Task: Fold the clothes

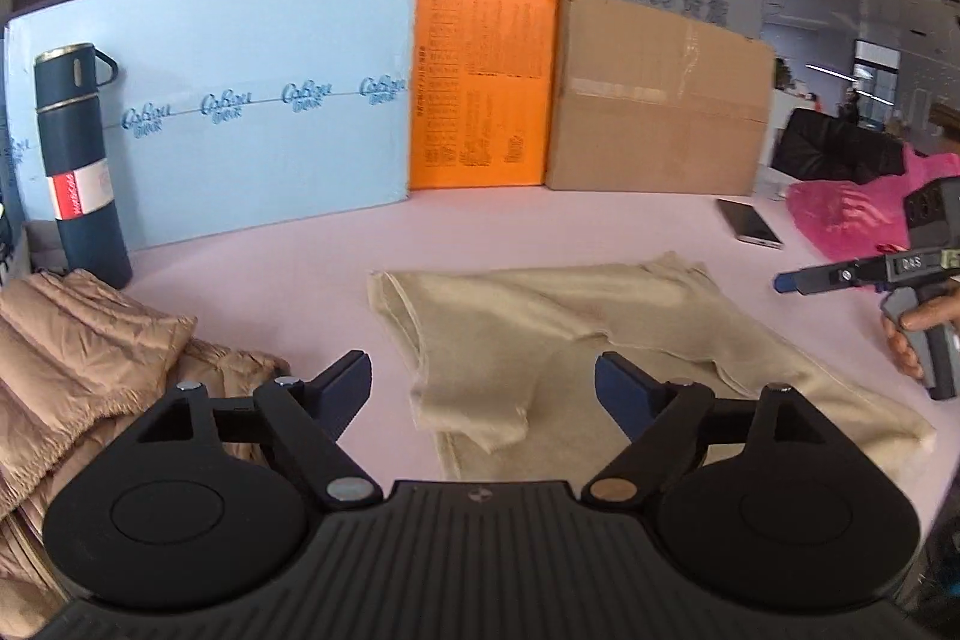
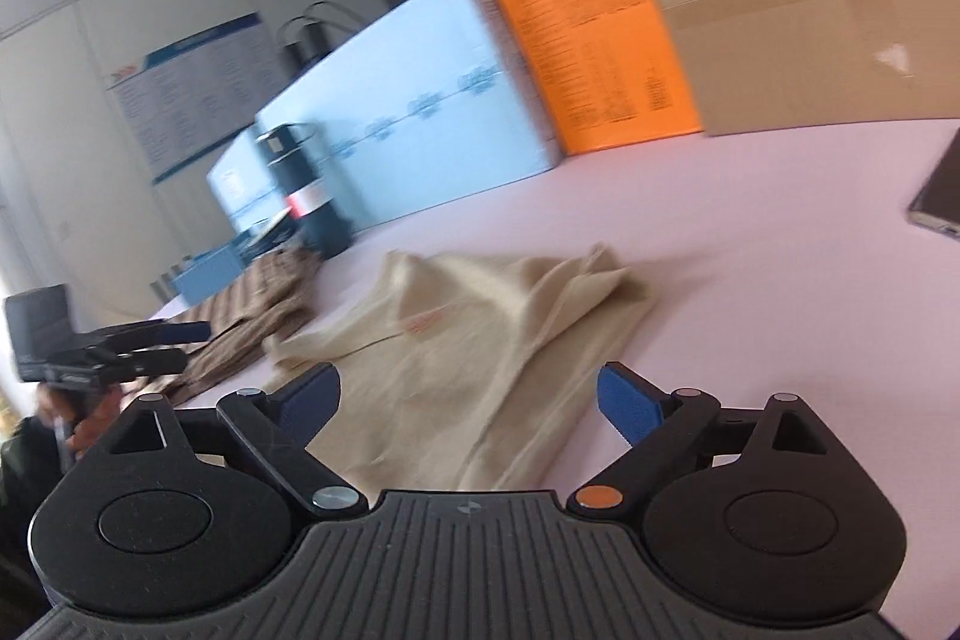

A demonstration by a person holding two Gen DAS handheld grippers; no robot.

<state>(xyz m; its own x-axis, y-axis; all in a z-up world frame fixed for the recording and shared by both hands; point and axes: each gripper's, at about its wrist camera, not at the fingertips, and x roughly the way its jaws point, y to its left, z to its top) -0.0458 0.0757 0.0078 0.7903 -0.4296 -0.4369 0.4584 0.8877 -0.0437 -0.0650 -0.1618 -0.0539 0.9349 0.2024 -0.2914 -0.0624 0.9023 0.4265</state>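
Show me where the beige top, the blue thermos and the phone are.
beige top (image 1: 600, 316), left wrist view, middle of the cloth.
blue thermos (image 1: 81, 148), left wrist view, its body above the red-and-white label.
phone (image 1: 750, 223), left wrist view, its screen.

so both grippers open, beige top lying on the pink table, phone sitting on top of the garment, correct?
Not quite. The phone lies on the bare pink table, apart from the beige top, as the left wrist view shows. The rest holds: left gripper and right gripper are both open.
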